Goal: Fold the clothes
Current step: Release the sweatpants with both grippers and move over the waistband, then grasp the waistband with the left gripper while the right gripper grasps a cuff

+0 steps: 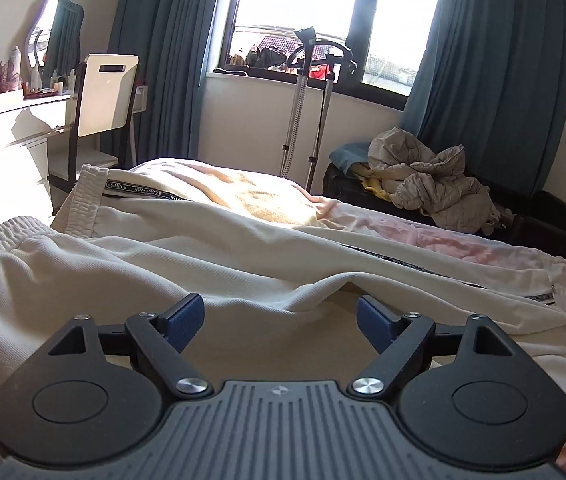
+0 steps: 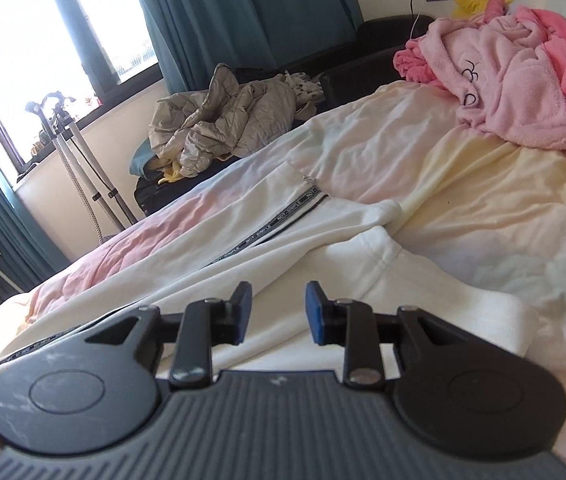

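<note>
- The bed (image 1: pixel 243 188) is big and soft, with a fuzzy cover in pale yellow and pink.
- The white trousers (image 1: pixel 211 248) lie long and flat across the bed. The cloth looks thick and ribbed, with a bunched stretchy waistband at one end, a black stripe with small white words down the side, and stitched hems at the leg ends.
- Blue curtains (image 1: pixel 491 80) hang in long folds beside the bright window (image 1: pixel 303 12).
- A puffy grey jacket (image 1: pixel 431 184) sits crumpled in a heap past the bed.
- A fluffy pink robe (image 2: pixel 515 68) is piled up at the far end of the bed.
- The left gripper (image 1: pixel 281 322) is black with blue pads. Its jaws are spread wide, with nothing between them. It hangs just above the trousers.
- The right gripper (image 2: pixel 278 312) has its jaws apart by a smaller gap. It grips nothing and sits over the leg ends.
</note>
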Available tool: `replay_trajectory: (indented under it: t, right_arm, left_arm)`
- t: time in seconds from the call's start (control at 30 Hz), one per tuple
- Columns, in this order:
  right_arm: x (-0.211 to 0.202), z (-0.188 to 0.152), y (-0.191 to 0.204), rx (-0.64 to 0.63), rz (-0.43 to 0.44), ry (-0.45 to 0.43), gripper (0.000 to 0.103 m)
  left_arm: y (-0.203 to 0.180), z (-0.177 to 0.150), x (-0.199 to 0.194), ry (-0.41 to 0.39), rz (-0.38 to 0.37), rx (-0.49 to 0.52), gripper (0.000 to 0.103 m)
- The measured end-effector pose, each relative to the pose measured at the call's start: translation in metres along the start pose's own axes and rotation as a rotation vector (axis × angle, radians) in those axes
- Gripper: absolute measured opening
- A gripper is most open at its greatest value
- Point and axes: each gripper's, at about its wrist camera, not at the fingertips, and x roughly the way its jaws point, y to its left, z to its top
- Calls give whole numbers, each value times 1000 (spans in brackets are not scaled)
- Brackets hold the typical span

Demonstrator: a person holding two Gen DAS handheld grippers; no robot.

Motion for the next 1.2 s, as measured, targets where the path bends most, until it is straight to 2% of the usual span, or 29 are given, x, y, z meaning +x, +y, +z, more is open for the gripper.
replay_trajectory:
  t: [0.17, 0.4, 0.5, 0.57, 0.7, 0.77, 0.83, 0.9, 1.0, 1.07, 1.2]
  right_arm:
    - [-31, -21, 18, 23, 54, -5, 31]
    - [-41, -48, 29, -8, 73, 16, 31]
    - [-42, -51, 26, -18, 63, 11, 32]
    - [-43, -50, 19, 12, 52, -4, 38]
    - [-44, -53, -6, 155, -18, -69, 44]
    - [-43, -57, -25, 297, -63, -87, 55]
    - [-40, -60, -45, 419, -119, -100, 60]
    - [-37, -62, -62, 501, -192, -119, 61]
    - [-33, -71, -86, 640, -262, -119, 63]
    - [-27, -77, -98, 714, -248, -90, 64]
    - [-13, -82, -109, 774, -208, -39, 67]
  left_arm:
    - [12, -8, -13, 31, 26, -31, 86]
    - [26, -11, -19, 68, 62, -91, 90]
    - [45, -11, -25, 79, 65, -187, 91]
    - [63, -9, -31, 75, 67, -271, 94]
    - [103, -3, -42, 80, 74, -411, 95]
    - [126, 0, -46, 87, 91, -463, 96]
    - [149, -2, -51, 89, 107, -503, 97]
    - [172, -10, -53, 102, 123, -554, 98]
    - [202, -25, -50, 140, 99, -712, 98]
    - [213, -31, -47, 155, 73, -794, 98]
    - [217, -34, -31, 202, 74, -814, 98]
